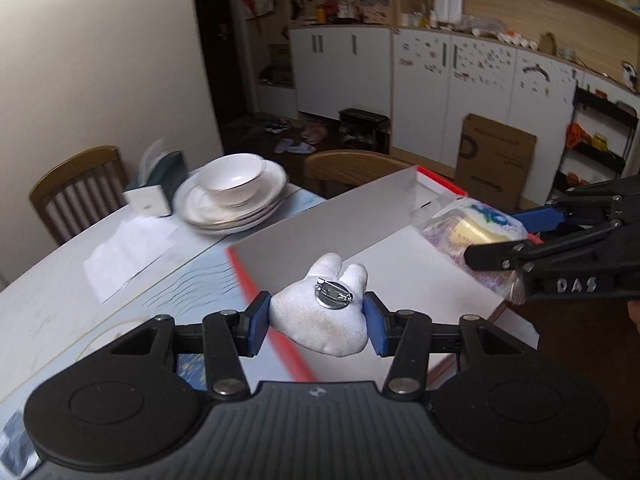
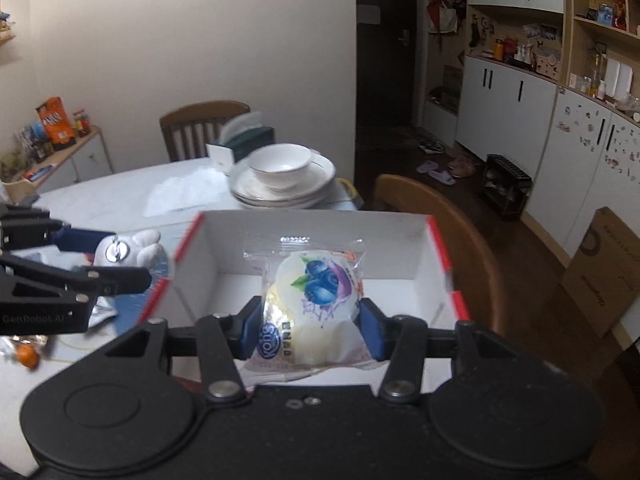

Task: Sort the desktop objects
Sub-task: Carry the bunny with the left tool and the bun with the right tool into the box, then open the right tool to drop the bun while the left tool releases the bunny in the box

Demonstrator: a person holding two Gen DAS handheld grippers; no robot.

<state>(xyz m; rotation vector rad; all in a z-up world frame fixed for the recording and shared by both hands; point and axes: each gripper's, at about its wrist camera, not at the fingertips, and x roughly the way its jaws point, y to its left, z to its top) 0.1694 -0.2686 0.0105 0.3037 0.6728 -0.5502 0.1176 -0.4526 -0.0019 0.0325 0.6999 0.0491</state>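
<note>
Left claw: the left gripper (image 1: 318, 320) is clamped on a white plush brooch (image 1: 324, 316), its blue pads pressing the soft sides, pin-back facing up.
Why held so: a side squeeze on the stuffing likely keeps the metal pin (image 1: 333, 295) away from the pads.
Brooch place: between the left fingers, over the near red-edged rim of the white box (image 1: 400, 256), which lies ahead and to the right of this claw.
Right claw: the right gripper (image 2: 310, 330) is closed on a sealed snack packet (image 2: 310, 300) with a blueberry print, gripped by its flanks.
Packet place: between the right fingers, above the box floor (image 2: 392, 300), directly ahead of and below that claw.
Why both hover there: judged from the task, the box is the sorting bin and both items look about to be dropped in.
Left view only: the box's long inner wall and the right gripper (image 1: 520, 236) coming in from the right.
Right view only: the packet's printed face, all four box walls, the left gripper (image 2: 132, 256) off to the left at the box's rim, and an orange item (image 2: 27, 356) on the table.
Beyond both claws: stacked plates with a bowl (image 2: 280, 168).
</note>
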